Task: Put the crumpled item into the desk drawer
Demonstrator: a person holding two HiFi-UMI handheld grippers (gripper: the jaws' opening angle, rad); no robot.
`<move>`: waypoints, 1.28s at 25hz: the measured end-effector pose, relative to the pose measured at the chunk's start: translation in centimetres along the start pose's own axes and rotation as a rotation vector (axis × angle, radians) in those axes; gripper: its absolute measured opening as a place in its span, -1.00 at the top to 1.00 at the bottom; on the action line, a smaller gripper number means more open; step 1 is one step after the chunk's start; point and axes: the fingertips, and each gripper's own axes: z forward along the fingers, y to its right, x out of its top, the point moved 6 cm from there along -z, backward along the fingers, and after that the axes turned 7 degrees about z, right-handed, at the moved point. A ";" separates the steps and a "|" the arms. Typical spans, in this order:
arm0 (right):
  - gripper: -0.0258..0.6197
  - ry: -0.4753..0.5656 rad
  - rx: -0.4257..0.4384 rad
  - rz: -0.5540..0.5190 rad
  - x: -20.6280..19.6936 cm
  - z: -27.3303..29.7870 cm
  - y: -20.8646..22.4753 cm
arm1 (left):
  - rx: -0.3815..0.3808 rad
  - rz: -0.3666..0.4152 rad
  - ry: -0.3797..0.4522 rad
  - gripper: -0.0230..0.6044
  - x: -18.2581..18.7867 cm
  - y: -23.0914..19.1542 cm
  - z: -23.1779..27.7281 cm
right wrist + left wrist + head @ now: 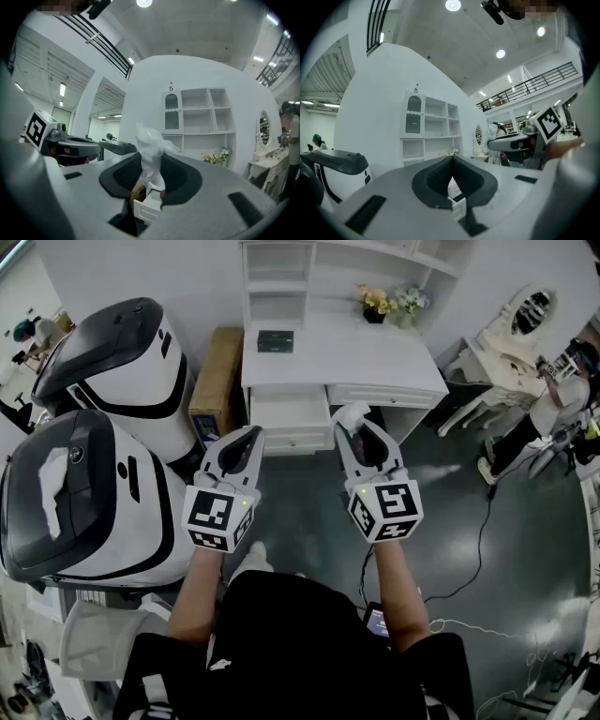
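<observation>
The person is holding both grippers level in front of the body. The left gripper point(247, 435) is showing its jaws pressed together at the tips, with nothing between them. The right gripper point(357, 424) is pinching the crumpled white item point(351, 413), which is sticking up above the jaws.

Just beside the left gripper, on its left, a large white-and-black machine point(84, 493) is standing, and a second machine point(122, 362) of the same kind is standing behind it. On the dark floor at the right, a black cable point(480, 531) is lying.

Beyond the grippers, the white desk point(375, 357) is standing against the wall. Its left drawer point(291, 413) is standing pulled out towards the grippers. The crumpled item is hanging in the air in front of the desk, to the right of this drawer, not inside it.

A cardboard box point(217, 381) is standing between the second machine and the desk, just beside the drawer's side. On the desk top a small dark box point(275, 340) is lying and a pot of flowers point(375, 304) is standing. White shelves point(281, 277) are rising at the back. Far right, an oval mirror point(532, 310) is standing, and a person point(548, 418) is partly showing near it.
</observation>
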 end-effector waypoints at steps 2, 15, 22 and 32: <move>0.55 0.001 0.000 0.003 -0.1 -0.2 0.0 | -0.001 0.000 0.001 0.91 0.0 0.2 -0.1; 0.55 0.006 0.017 0.023 -0.4 -1.9 0.2 | 0.019 -0.002 -0.008 0.91 0.2 1.8 -1.0; 0.55 0.010 0.026 0.031 -0.6 -1.7 0.6 | 0.028 -0.006 -0.017 0.91 -0.1 2.1 -0.9; 0.55 0.005 0.040 0.034 -0.7 0.9 1.5 | 0.042 0.020 -0.007 0.91 -0.1 0.7 0.9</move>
